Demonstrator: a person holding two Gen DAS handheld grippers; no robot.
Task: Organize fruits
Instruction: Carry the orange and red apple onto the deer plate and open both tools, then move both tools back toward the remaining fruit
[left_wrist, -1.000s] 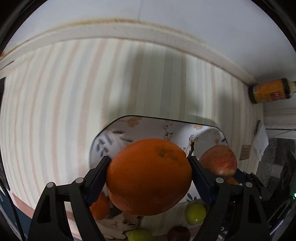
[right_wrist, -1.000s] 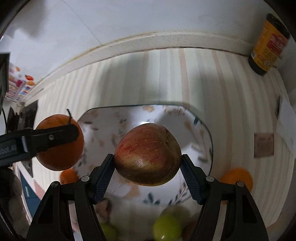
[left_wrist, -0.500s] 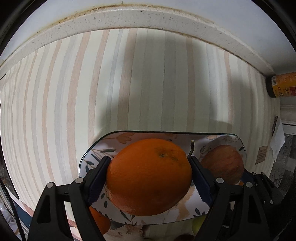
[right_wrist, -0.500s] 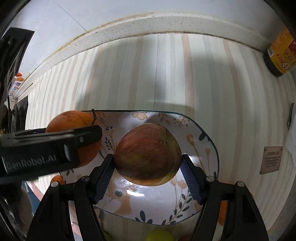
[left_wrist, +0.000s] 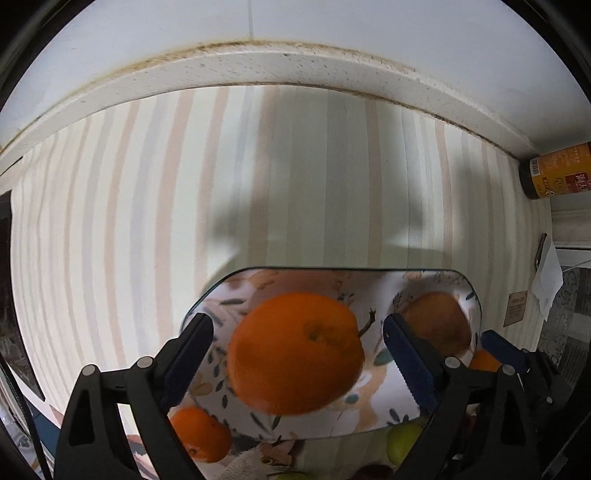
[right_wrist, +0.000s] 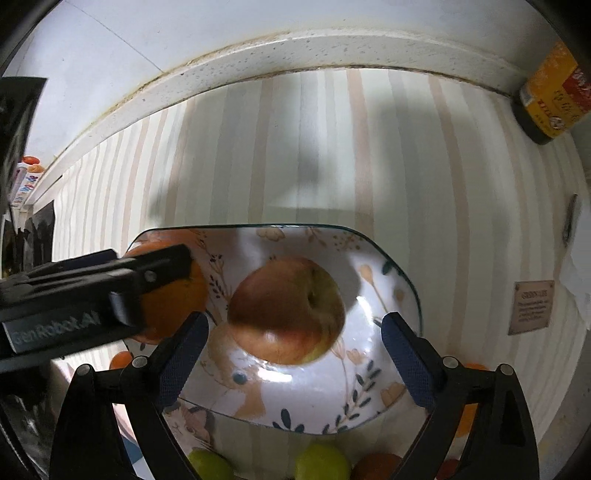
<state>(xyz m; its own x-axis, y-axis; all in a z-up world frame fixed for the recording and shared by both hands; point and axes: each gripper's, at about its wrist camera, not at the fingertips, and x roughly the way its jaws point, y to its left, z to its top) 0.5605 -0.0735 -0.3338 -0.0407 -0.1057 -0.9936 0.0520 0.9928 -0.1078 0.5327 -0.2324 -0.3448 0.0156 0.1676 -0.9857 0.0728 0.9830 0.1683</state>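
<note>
Both grippers point down over the floral plate (right_wrist: 402, 280) and both are letting go right now. Left gripper (left_wrist: 297, 354): jaws opening, a clear gap on each side of the orange (left_wrist: 295, 350), pads off the skin. The orange sits between the fingers w/ its stem scar facing up toward the lens; it looks blurred, so I judge it's dropping or just settling onto the plate's left half. Right gripper (right_wrist: 293, 354): jaws opening too, spread wide of the apple (right_wrist: 286, 310), no pad contact on either side. The apple lies in the plate's middle, a bit ahead of the fingertips, stem dimple tipped to the right, shadow and glare under it.

Key relation for what's next: each fruit lies straight below its own jaws, centred btwn the pads, so a straight lift looks like the clean exit; any sideways drift risks nudging round fruit that rolls easily. No long axis to speak of, both are near-round. In the right wrist view the left gripper's body lies across the orange, close beside the right one's left finger, so the two tools are crowded over one plate.

More fruit waits off the plate's near edge: a smaller orange (left_wrist: 199, 435) and green fruits (right_wrist: 321, 461). The left hand looks nearer that small orange. A bottle (right_wrist: 554, 92) stands at the far right corner, well apart.
</note>
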